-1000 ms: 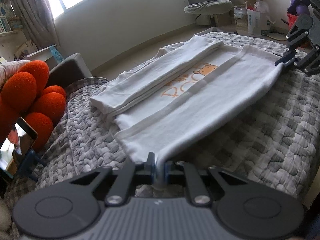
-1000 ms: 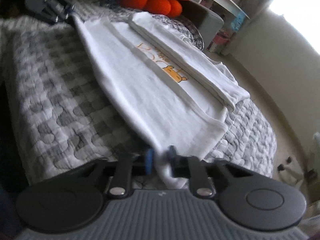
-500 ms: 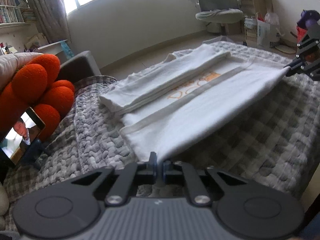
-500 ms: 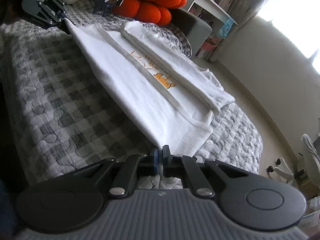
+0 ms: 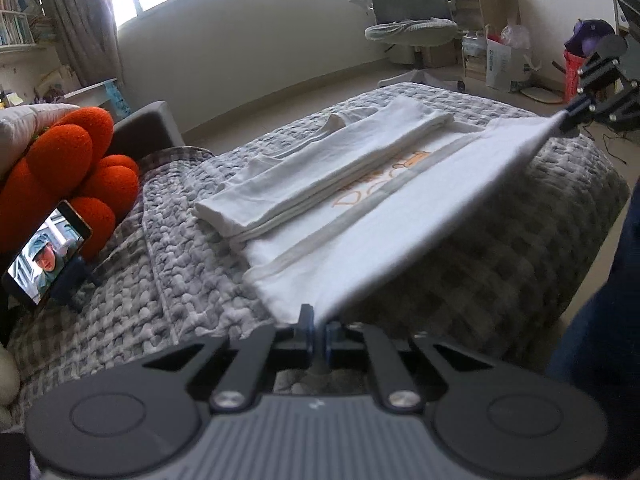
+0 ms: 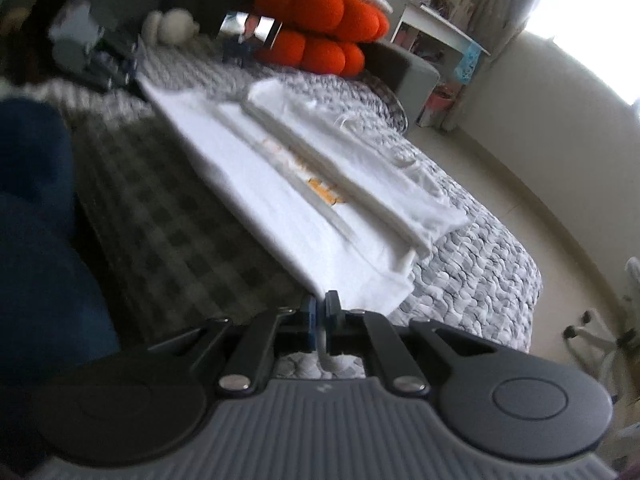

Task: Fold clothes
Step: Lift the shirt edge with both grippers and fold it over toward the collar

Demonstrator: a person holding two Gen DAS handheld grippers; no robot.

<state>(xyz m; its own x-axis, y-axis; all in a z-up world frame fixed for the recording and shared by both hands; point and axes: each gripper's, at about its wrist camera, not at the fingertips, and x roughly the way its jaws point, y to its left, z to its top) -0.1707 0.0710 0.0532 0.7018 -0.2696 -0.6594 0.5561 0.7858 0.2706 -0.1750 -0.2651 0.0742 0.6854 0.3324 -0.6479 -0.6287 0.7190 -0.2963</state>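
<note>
Since a second ago the near long edge of the white shirt (image 5: 400, 216) has come up off the grey checked bedspread (image 5: 500, 280), both grippers having risen with it.

Left wrist view: the left gripper (image 5: 318, 330) is clamped on the near left corner, and the edge runs taut, away and to the right, to the right gripper (image 5: 566, 120), clamped on the far corner. The shirt's far side is already folded in, leaving a strip of orange print showing.

Right wrist view: the right gripper (image 6: 322, 314) pinches its corner of the shirt (image 6: 280, 200); the picture is blurred. The shirt's long axis runs between the two hands, so the lifted flap probably goes sideways over the folded far strip, both hands equally near.
</note>
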